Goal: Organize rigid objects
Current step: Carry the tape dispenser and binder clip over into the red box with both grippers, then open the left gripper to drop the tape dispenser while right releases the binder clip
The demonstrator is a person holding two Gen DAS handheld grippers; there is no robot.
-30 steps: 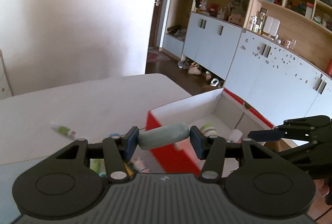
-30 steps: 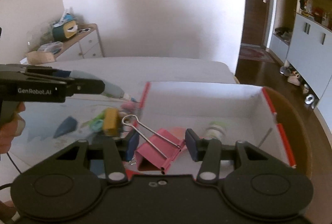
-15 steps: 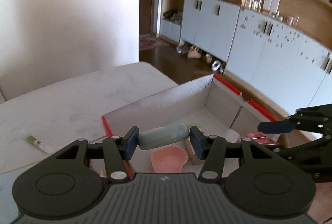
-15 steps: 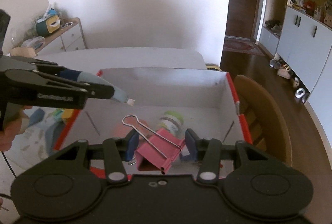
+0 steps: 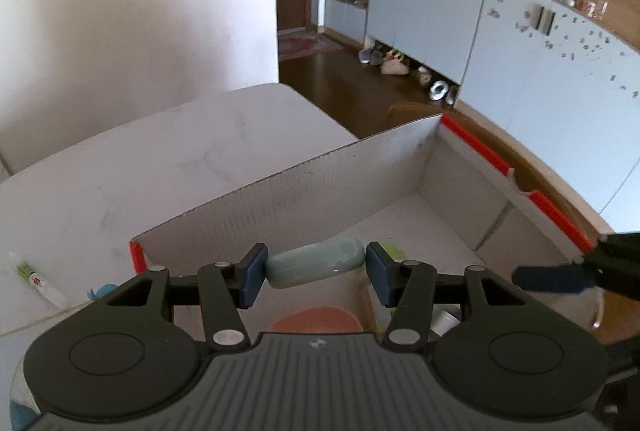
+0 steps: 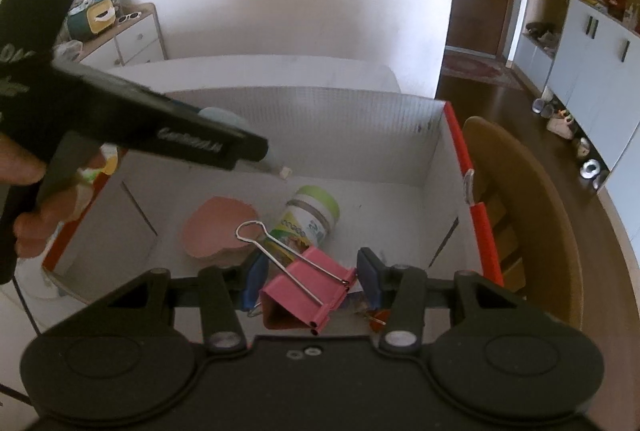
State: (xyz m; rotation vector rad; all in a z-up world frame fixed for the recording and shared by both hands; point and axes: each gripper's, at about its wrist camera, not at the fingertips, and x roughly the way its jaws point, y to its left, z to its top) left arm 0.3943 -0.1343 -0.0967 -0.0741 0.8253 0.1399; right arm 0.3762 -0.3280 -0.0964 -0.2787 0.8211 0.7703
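My left gripper [image 5: 315, 273] clamps a pale green oblong bar [image 5: 315, 267]; my right gripper [image 6: 308, 281] pinches a pink binder clip [image 6: 306, 291], both at lower centre over the red-edged white cardboard box [image 6: 360, 123].

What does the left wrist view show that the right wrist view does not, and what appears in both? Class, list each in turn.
Only the left wrist view: the small white tube lying on the table outside the box, and the left gripper head-on, shut on the pale green oblong piece.

Only the right wrist view: the pink binder clip held in the right gripper, the green-lidded jar lying in the box, and a hand.

Both: the red-edged cardboard box and the pink heart-shaped dish in it.
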